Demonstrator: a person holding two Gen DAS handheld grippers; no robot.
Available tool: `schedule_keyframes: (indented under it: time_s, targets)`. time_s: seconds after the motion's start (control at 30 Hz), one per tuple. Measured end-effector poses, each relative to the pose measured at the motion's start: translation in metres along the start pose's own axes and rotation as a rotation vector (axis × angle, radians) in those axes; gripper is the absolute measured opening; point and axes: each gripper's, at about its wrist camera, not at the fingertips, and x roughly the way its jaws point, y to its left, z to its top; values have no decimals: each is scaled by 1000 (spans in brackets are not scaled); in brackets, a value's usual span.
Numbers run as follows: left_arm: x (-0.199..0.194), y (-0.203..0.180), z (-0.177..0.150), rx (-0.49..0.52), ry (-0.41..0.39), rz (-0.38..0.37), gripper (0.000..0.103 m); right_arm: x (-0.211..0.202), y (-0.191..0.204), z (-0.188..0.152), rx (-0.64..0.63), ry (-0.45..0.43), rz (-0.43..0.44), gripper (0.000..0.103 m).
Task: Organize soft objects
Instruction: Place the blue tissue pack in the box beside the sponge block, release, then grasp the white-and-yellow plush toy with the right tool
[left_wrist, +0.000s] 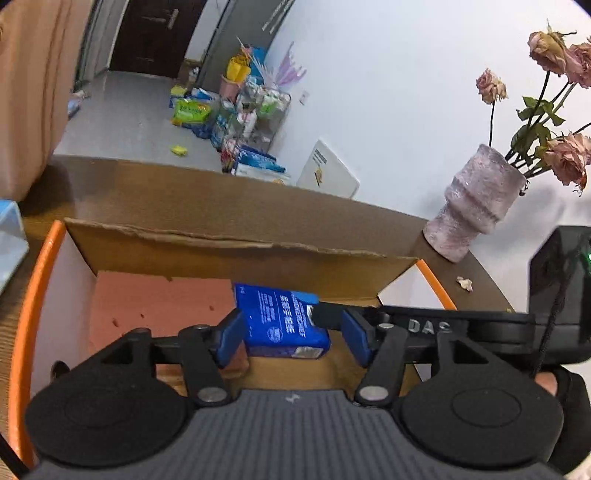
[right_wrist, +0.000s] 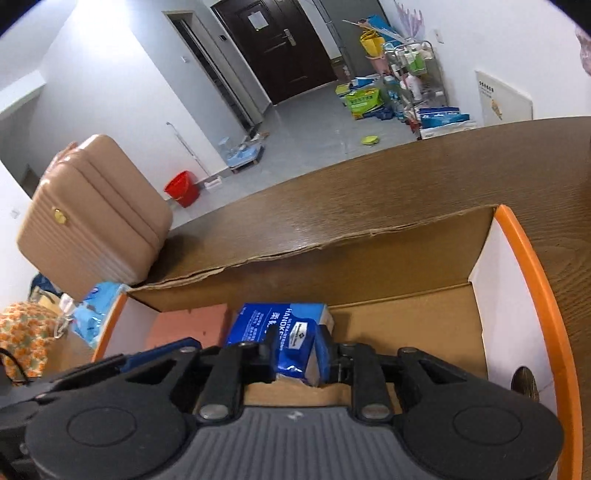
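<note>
The blue tissue pack (right_wrist: 284, 343) is lowered into the cardboard box (right_wrist: 413, 266), clamped by the right hand-held gripper (right_wrist: 295, 356); the left hand-held gripper (left_wrist: 291, 332) stands released around it, so it lands beside the pink sponge (left_wrist: 162, 299) at lower centre.

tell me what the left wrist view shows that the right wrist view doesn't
Only the left wrist view shows the pink vase of dried roses and the left gripper, open around the blue tissue pack.

Only the right wrist view shows the tan case, the red bucket and the right gripper shut on the pack.

Both show the cardboard box, the pink sponge inside it, and the wooden table.
</note>
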Motion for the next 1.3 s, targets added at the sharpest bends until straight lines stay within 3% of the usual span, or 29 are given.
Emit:
schedule_keyframes:
  time_s: [0.13, 0.37, 0.63, 0.77, 0.83, 0.97, 1.07, 1.17, 1.3]
  targets:
    - [-30, -13, 5, 20, -45, 28, 60, -43, 10, -1, -98, -67, -60, 33]
    - [-121, -46, 10, 96, -143, 88, 66, -151, 16, -6, -171, -174, -110, 46]
    - [-219, -80, -27, 165, -240, 152, 75, -264, 4, -48, -199, -284, -147, 65]
    - [-252, -95, -69, 176, -269, 158, 81, -298, 6, -83, -213, -315, -116, 66]
    - [-262, -101, -97, 187, -268, 161, 83, -311, 8, -107, -244, -341, -108, 73]
    - [-281, -116, -168, 223, -285, 198, 86, -336, 10, -171, -301, -374, -88, 76]
    - [-294, -122, -221, 216, -298, 175, 90, -348, 10, -225, -362, -385, -66, 79]
    - [-295, -121, -257, 196, -253, 152, 92, -348, 8, -276, -385, -387, -87, 79]
    - [-290, -119, -287, 211, -184, 159, 92, -335, -1, -324, -295, -361, -86, 79]
